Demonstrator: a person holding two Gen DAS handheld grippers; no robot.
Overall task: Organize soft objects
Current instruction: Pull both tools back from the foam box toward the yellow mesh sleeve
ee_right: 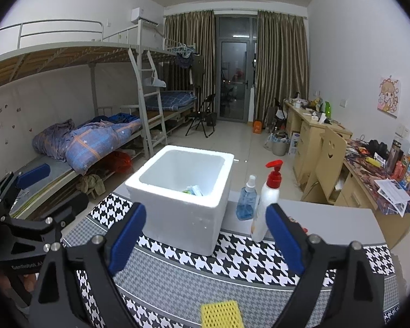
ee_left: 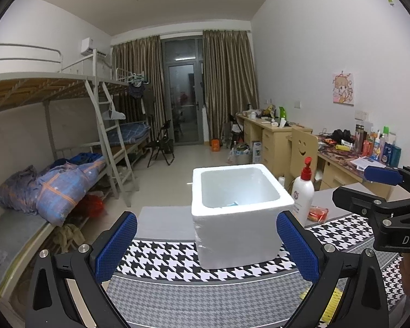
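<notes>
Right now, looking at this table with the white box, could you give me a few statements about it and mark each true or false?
1. The foam box stands open-topped. True.
2. The box is completely empty. False: small packets lie at the bottom.
3. The pump bottle has a red top. True.
4. The right tool grips the bottle. False: it is open, holding nothing.
5. The left tool is open. True.

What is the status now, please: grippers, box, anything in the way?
Left gripper open, empty. Right gripper open, empty. Foam box upright on cloth, small items inside. Pump bottle stands right of box.
</notes>
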